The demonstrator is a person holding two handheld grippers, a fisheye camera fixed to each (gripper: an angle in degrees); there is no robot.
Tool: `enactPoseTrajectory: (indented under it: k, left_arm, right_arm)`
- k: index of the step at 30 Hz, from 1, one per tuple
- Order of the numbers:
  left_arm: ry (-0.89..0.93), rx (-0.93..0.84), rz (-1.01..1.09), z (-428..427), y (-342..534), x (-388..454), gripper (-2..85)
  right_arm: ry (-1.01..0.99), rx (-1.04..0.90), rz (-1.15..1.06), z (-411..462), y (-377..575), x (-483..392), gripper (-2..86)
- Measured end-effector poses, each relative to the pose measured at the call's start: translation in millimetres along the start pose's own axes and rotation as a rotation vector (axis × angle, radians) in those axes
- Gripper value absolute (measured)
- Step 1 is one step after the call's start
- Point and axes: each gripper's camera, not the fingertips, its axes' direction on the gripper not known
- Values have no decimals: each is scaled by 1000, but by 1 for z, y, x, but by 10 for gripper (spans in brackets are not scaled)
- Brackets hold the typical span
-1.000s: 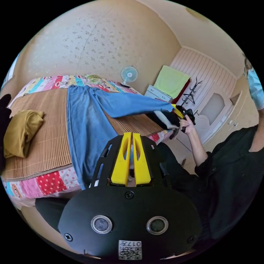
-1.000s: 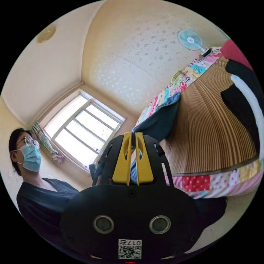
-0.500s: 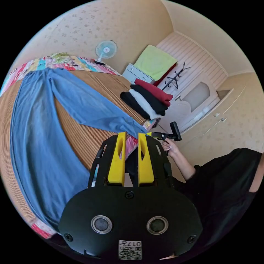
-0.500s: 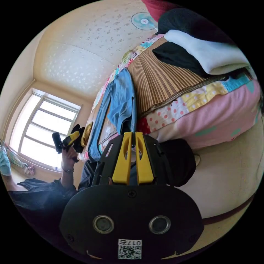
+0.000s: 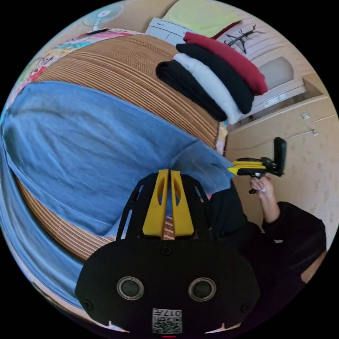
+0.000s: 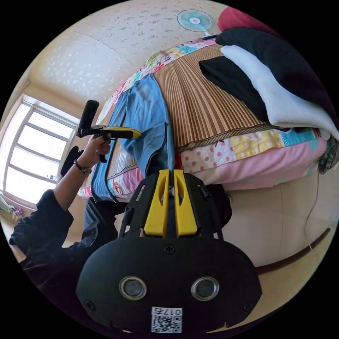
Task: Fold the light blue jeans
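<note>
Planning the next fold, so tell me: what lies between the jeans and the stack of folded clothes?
Bare striped mat, seen in the left gripper view, between the jeans and the stack.

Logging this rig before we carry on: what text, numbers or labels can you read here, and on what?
Nothing can be quoted reliably.
Left sticker, on the left gripper body: a code pattern and a short row of characters, too distorted to read.
Right sticker, on the right gripper body: the same.
Patchwork bed cover: prints too blurred to read.
Light blue jeans: no lettering visible.
</note>
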Motion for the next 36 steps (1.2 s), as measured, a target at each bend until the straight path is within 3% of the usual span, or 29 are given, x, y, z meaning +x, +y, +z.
enactPoseTrajectory:
  k: [2,5,12,18,20,23,29,34,36]
  left_arm:
    - [114,152,118,-23,46,23,-8]
    - [55,280,164,-34,115,57,-9]
    - [-84,278,-125,1,215,47,-9]
    - [65,452,-234,-38,241,43,9]
    - [240,466,-247,-49,229,34,59]
    - [370,537,-284,-64,222,20,109]
    - [340,552,-403,-74,241,-12,132]
    - [380,498,-400,-66,271,-39,29]
    - [378,501,-369,-68,282,-44,1]
  right_arm:
    - [-83,46,-37,-9,4,6,25]
    - [-225,145,-56,-23,18,23,24]
    - [-220,34,106,-2,25,58,25]
    - [-218,191,-106,-47,26,-32,25]
    - [-243,199,-197,-50,22,-71,25]
    - [-244,135,-374,-35,12,-139,25]
    - [-176,-66,-591,33,1,-229,26]
    - [-204,-276,-688,78,-19,-256,28]
    - [-336,-398,-719,88,-45,-253,29]
